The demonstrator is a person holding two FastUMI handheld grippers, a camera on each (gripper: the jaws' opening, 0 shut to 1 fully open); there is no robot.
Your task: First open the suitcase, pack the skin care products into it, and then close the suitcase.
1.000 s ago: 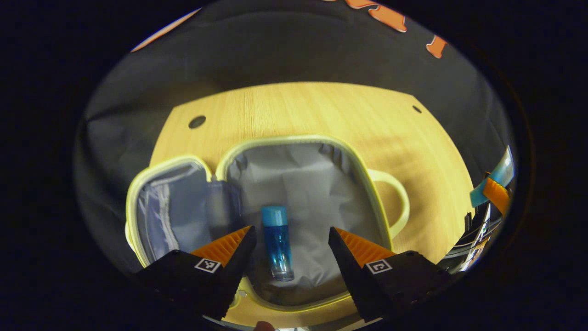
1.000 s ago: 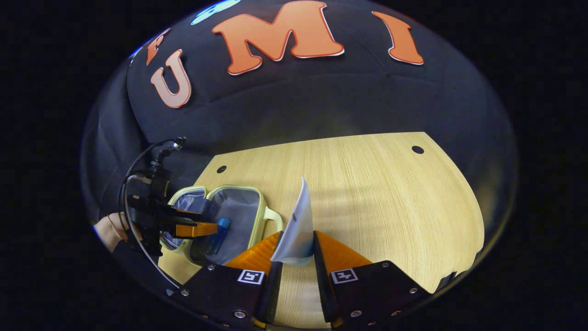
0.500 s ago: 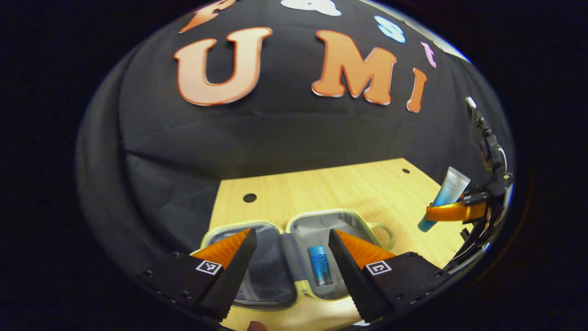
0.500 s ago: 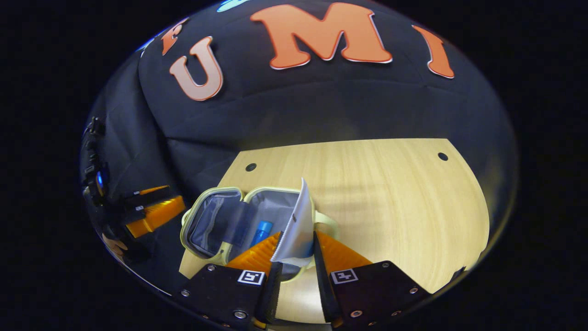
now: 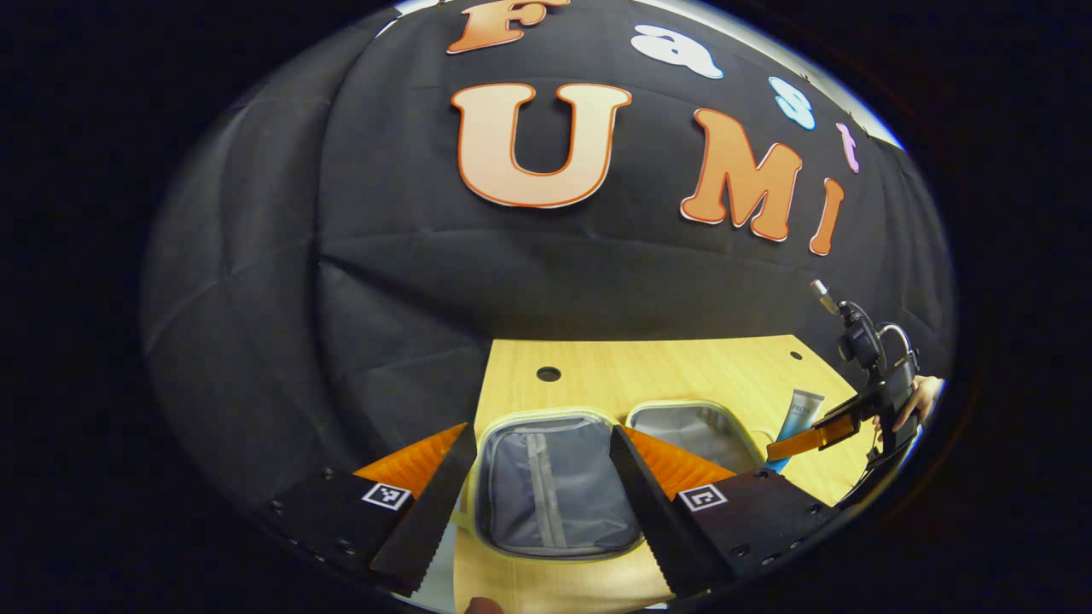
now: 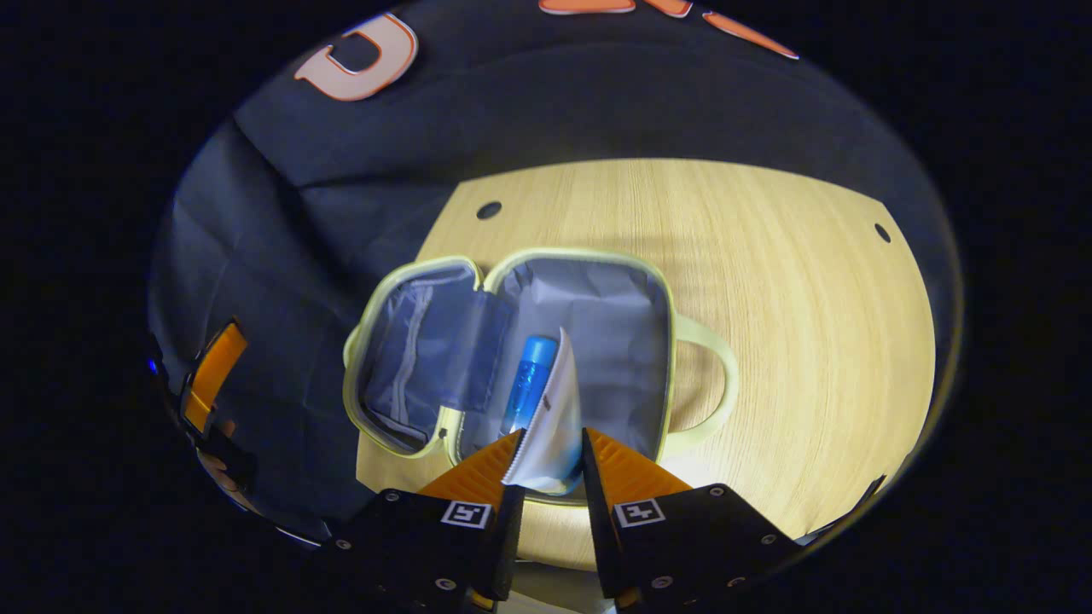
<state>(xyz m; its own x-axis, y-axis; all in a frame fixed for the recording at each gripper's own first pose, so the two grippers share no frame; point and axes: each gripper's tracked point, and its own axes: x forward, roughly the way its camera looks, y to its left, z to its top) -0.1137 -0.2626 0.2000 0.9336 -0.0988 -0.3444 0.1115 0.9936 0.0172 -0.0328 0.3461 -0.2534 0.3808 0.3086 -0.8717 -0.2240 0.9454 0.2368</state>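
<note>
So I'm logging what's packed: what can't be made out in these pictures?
- Tube: its lower end is covered by the right claw in the right gripper view; small and part-hidden behind that claw in the left gripper view.
- Bottle: lower part hidden behind the tube.
- Suitcase: its right half is cut off by the left claw's finger in the left gripper view.
- Lid pocket: contents too dim.

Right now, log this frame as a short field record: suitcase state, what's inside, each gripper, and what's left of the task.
suitcase: open flat on the wooden table, lid half folded out beside the main half
inside: blue bottle lying in the main half
left gripper: open, holding nothing, above the lid half
right gripper: shut on a white tube, held over the main half's near edge
tube: not yet released into the case
remaining: place the tube, close the suitcase
</note>
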